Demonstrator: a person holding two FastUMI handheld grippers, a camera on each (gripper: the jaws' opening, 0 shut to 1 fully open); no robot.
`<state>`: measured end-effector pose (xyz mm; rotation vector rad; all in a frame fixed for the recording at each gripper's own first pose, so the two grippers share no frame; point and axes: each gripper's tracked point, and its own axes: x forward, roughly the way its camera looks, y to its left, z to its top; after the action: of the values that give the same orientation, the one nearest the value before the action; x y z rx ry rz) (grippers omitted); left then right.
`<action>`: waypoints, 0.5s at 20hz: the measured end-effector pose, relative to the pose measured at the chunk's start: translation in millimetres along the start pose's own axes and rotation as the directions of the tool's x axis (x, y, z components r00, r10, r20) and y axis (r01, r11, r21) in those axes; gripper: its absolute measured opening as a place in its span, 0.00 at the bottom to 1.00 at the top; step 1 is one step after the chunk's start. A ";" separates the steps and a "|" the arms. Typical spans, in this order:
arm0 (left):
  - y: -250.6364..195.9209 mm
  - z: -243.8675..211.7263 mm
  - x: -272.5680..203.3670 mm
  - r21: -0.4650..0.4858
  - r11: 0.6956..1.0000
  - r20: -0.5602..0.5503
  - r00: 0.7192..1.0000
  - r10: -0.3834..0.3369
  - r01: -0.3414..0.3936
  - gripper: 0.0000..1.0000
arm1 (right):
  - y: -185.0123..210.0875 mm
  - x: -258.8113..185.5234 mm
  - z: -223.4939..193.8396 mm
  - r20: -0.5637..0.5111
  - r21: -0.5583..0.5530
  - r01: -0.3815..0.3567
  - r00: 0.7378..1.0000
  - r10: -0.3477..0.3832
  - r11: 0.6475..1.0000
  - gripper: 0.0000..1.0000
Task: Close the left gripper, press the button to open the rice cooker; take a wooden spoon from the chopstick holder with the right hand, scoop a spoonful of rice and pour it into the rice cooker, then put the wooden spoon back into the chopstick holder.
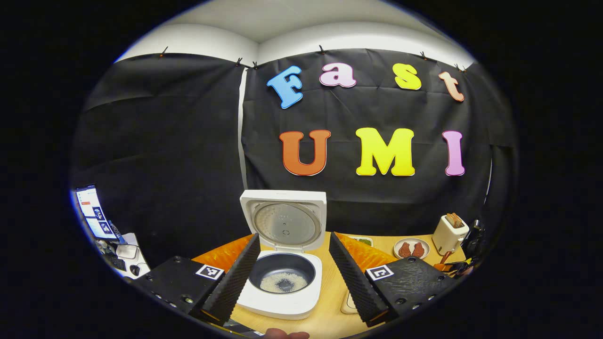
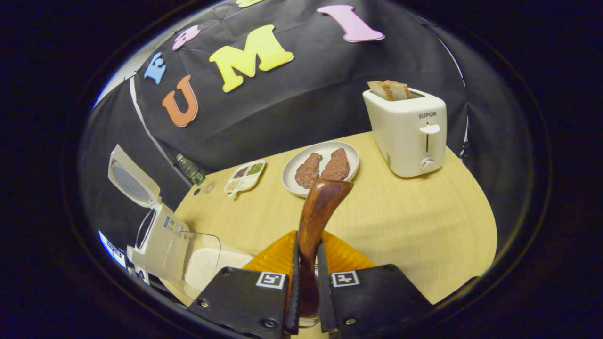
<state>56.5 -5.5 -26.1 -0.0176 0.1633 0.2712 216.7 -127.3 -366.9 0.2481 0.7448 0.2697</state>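
In the left gripper view your left tool (image 1: 294,270) is spread wide, its fingers either side of the rice cooker (image 1: 282,287), whose lid stands open with some rice in the pot. In the right gripper view your right tool (image 2: 307,292) pinches the wooden spoon (image 2: 320,212) upright above the desk (image 2: 414,221), the plate of meat (image 2: 320,167) just behind it.

White rice cooker (image 1: 282,263), dark inner pot; reddish-brown wooden spoon (image 2: 318,212); cream toaster (image 2: 407,132).
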 end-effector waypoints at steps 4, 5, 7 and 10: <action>2.5 -3.9 -0.8 0.000 1.000 0.007 1.000 -0.012 0.012 0.94 | 12.2 -20.7 -0.9 0.008 0.007 0.013 1.000 -0.013 1.000 0.19; 2.5 -5.0 -1.3 -0.009 1.000 0.008 1.000 -0.018 0.018 0.94 | 12.4 -28.3 -0.6 0.017 0.007 0.023 1.000 -0.023 1.000 0.14; 5.9 -3.4 -3.0 -0.021 0.999 0.015 0.999 -0.029 0.029 0.94 | 14.6 -38.5 2.2 0.037 0.009 0.044 0.998 -0.044 0.999 0.17; 16.2 -1.5 -5.3 -0.026 0.998 0.036 0.998 -0.048 0.049 0.94 | 21.0 -54.2 14.9 0.084 -0.036 0.095 0.992 -0.092 0.995 0.13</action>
<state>46.9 8.6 -26.7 -0.0433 0.1239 0.2249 185.7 -127.2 -315.5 0.1848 0.6673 0.1845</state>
